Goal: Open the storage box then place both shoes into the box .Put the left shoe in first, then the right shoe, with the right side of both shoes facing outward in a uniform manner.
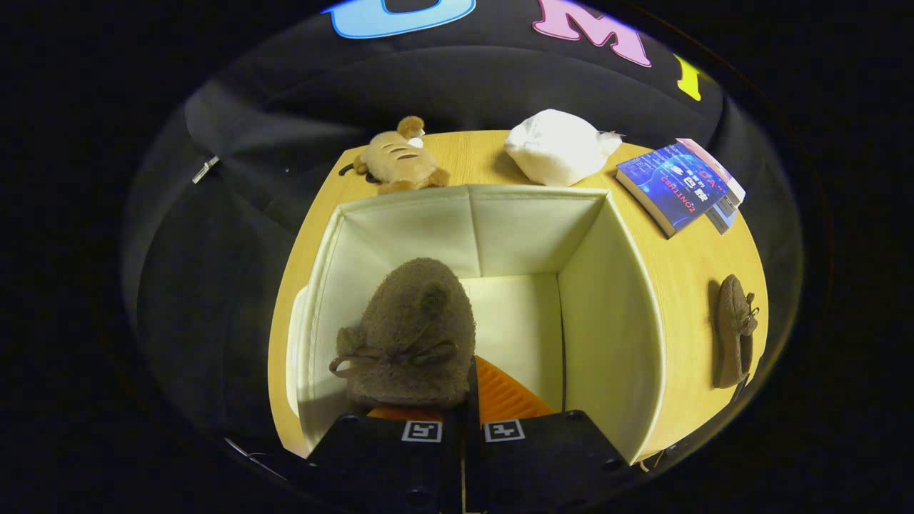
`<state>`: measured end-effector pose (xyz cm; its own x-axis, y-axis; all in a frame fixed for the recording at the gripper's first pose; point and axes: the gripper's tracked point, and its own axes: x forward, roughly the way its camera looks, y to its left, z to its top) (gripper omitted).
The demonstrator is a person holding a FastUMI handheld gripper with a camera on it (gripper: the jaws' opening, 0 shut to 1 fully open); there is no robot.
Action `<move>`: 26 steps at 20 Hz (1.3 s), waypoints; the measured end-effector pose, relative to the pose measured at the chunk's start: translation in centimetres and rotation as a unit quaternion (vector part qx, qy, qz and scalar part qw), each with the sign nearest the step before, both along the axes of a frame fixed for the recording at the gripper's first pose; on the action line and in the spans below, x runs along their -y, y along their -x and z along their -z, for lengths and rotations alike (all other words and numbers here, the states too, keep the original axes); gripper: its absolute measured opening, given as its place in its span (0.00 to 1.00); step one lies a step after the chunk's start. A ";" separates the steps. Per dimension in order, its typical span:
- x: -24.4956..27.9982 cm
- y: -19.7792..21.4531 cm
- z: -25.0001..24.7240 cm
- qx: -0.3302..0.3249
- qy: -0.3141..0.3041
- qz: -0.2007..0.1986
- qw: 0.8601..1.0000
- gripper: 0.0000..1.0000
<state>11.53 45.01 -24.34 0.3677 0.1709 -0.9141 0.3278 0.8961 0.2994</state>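
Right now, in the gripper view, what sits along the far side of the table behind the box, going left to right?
Plush toy → white pouch → book. Nearer, the claw holds a fuzzy shoe inside the open storage box.

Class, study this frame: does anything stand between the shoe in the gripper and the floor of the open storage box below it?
Nothing visible does. The gripper holds the fuzzy brown shoe over the open storage box, whose pale floor beneath shows bare. The second shoe lies outside on the table, beside the box.

Dark gripper housing, two square markers
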 end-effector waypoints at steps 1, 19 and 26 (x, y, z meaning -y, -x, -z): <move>-0.7 0.2 0.1 -0.004 -0.017 -0.005 1.000 0.08; 3.6 1.3 -9.4 0.185 -0.077 -0.076 0.977 0.99; 16.2 5.5 -13.9 0.313 0.001 -0.114 0.943 0.98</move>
